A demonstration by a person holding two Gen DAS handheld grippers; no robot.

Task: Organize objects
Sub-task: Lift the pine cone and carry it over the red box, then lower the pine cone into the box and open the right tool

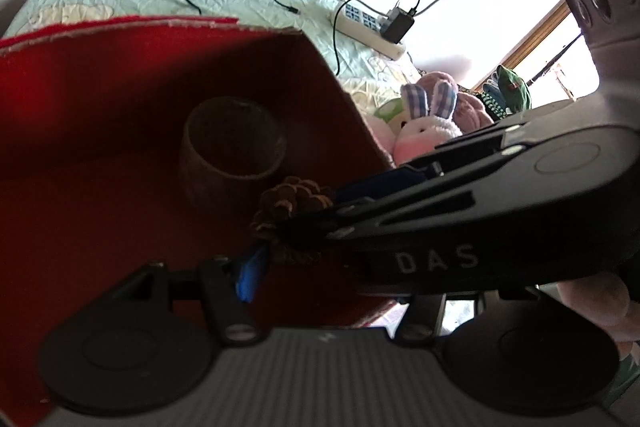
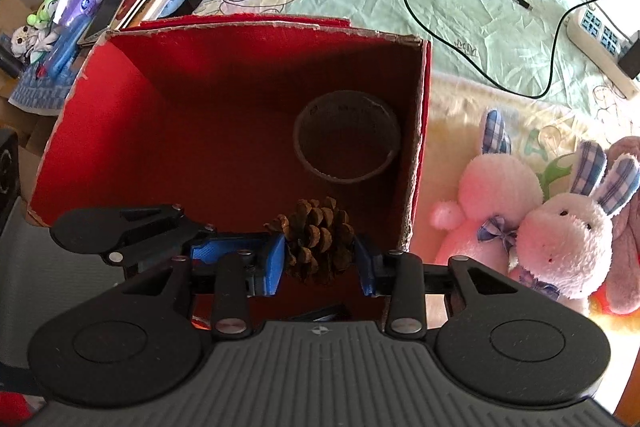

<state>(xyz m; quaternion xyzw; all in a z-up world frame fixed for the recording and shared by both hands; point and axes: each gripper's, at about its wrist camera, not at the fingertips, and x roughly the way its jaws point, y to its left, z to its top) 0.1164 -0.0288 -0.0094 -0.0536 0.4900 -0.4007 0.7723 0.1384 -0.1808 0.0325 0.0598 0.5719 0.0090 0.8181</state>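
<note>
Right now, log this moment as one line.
right tongs: shut on pine cone | place: over red box | inside: dark cup | left tongs: state unclear

Most of the red box (image 2: 224,115) floor is left bare; its right side is taken by a cup (image 2: 347,137), with plush toys (image 2: 560,227) crowded just outside.

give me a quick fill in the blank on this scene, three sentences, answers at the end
1. The right tongs are shut on a brown ____, held over the open red cardboard box.
2. Inside the box sits a dark round cup, and it is standing ____.
3. The white plush rabbit with blue checked ears lies ____ the box, on the bedsheet.

Missing words: pine cone; upright; outside
</note>
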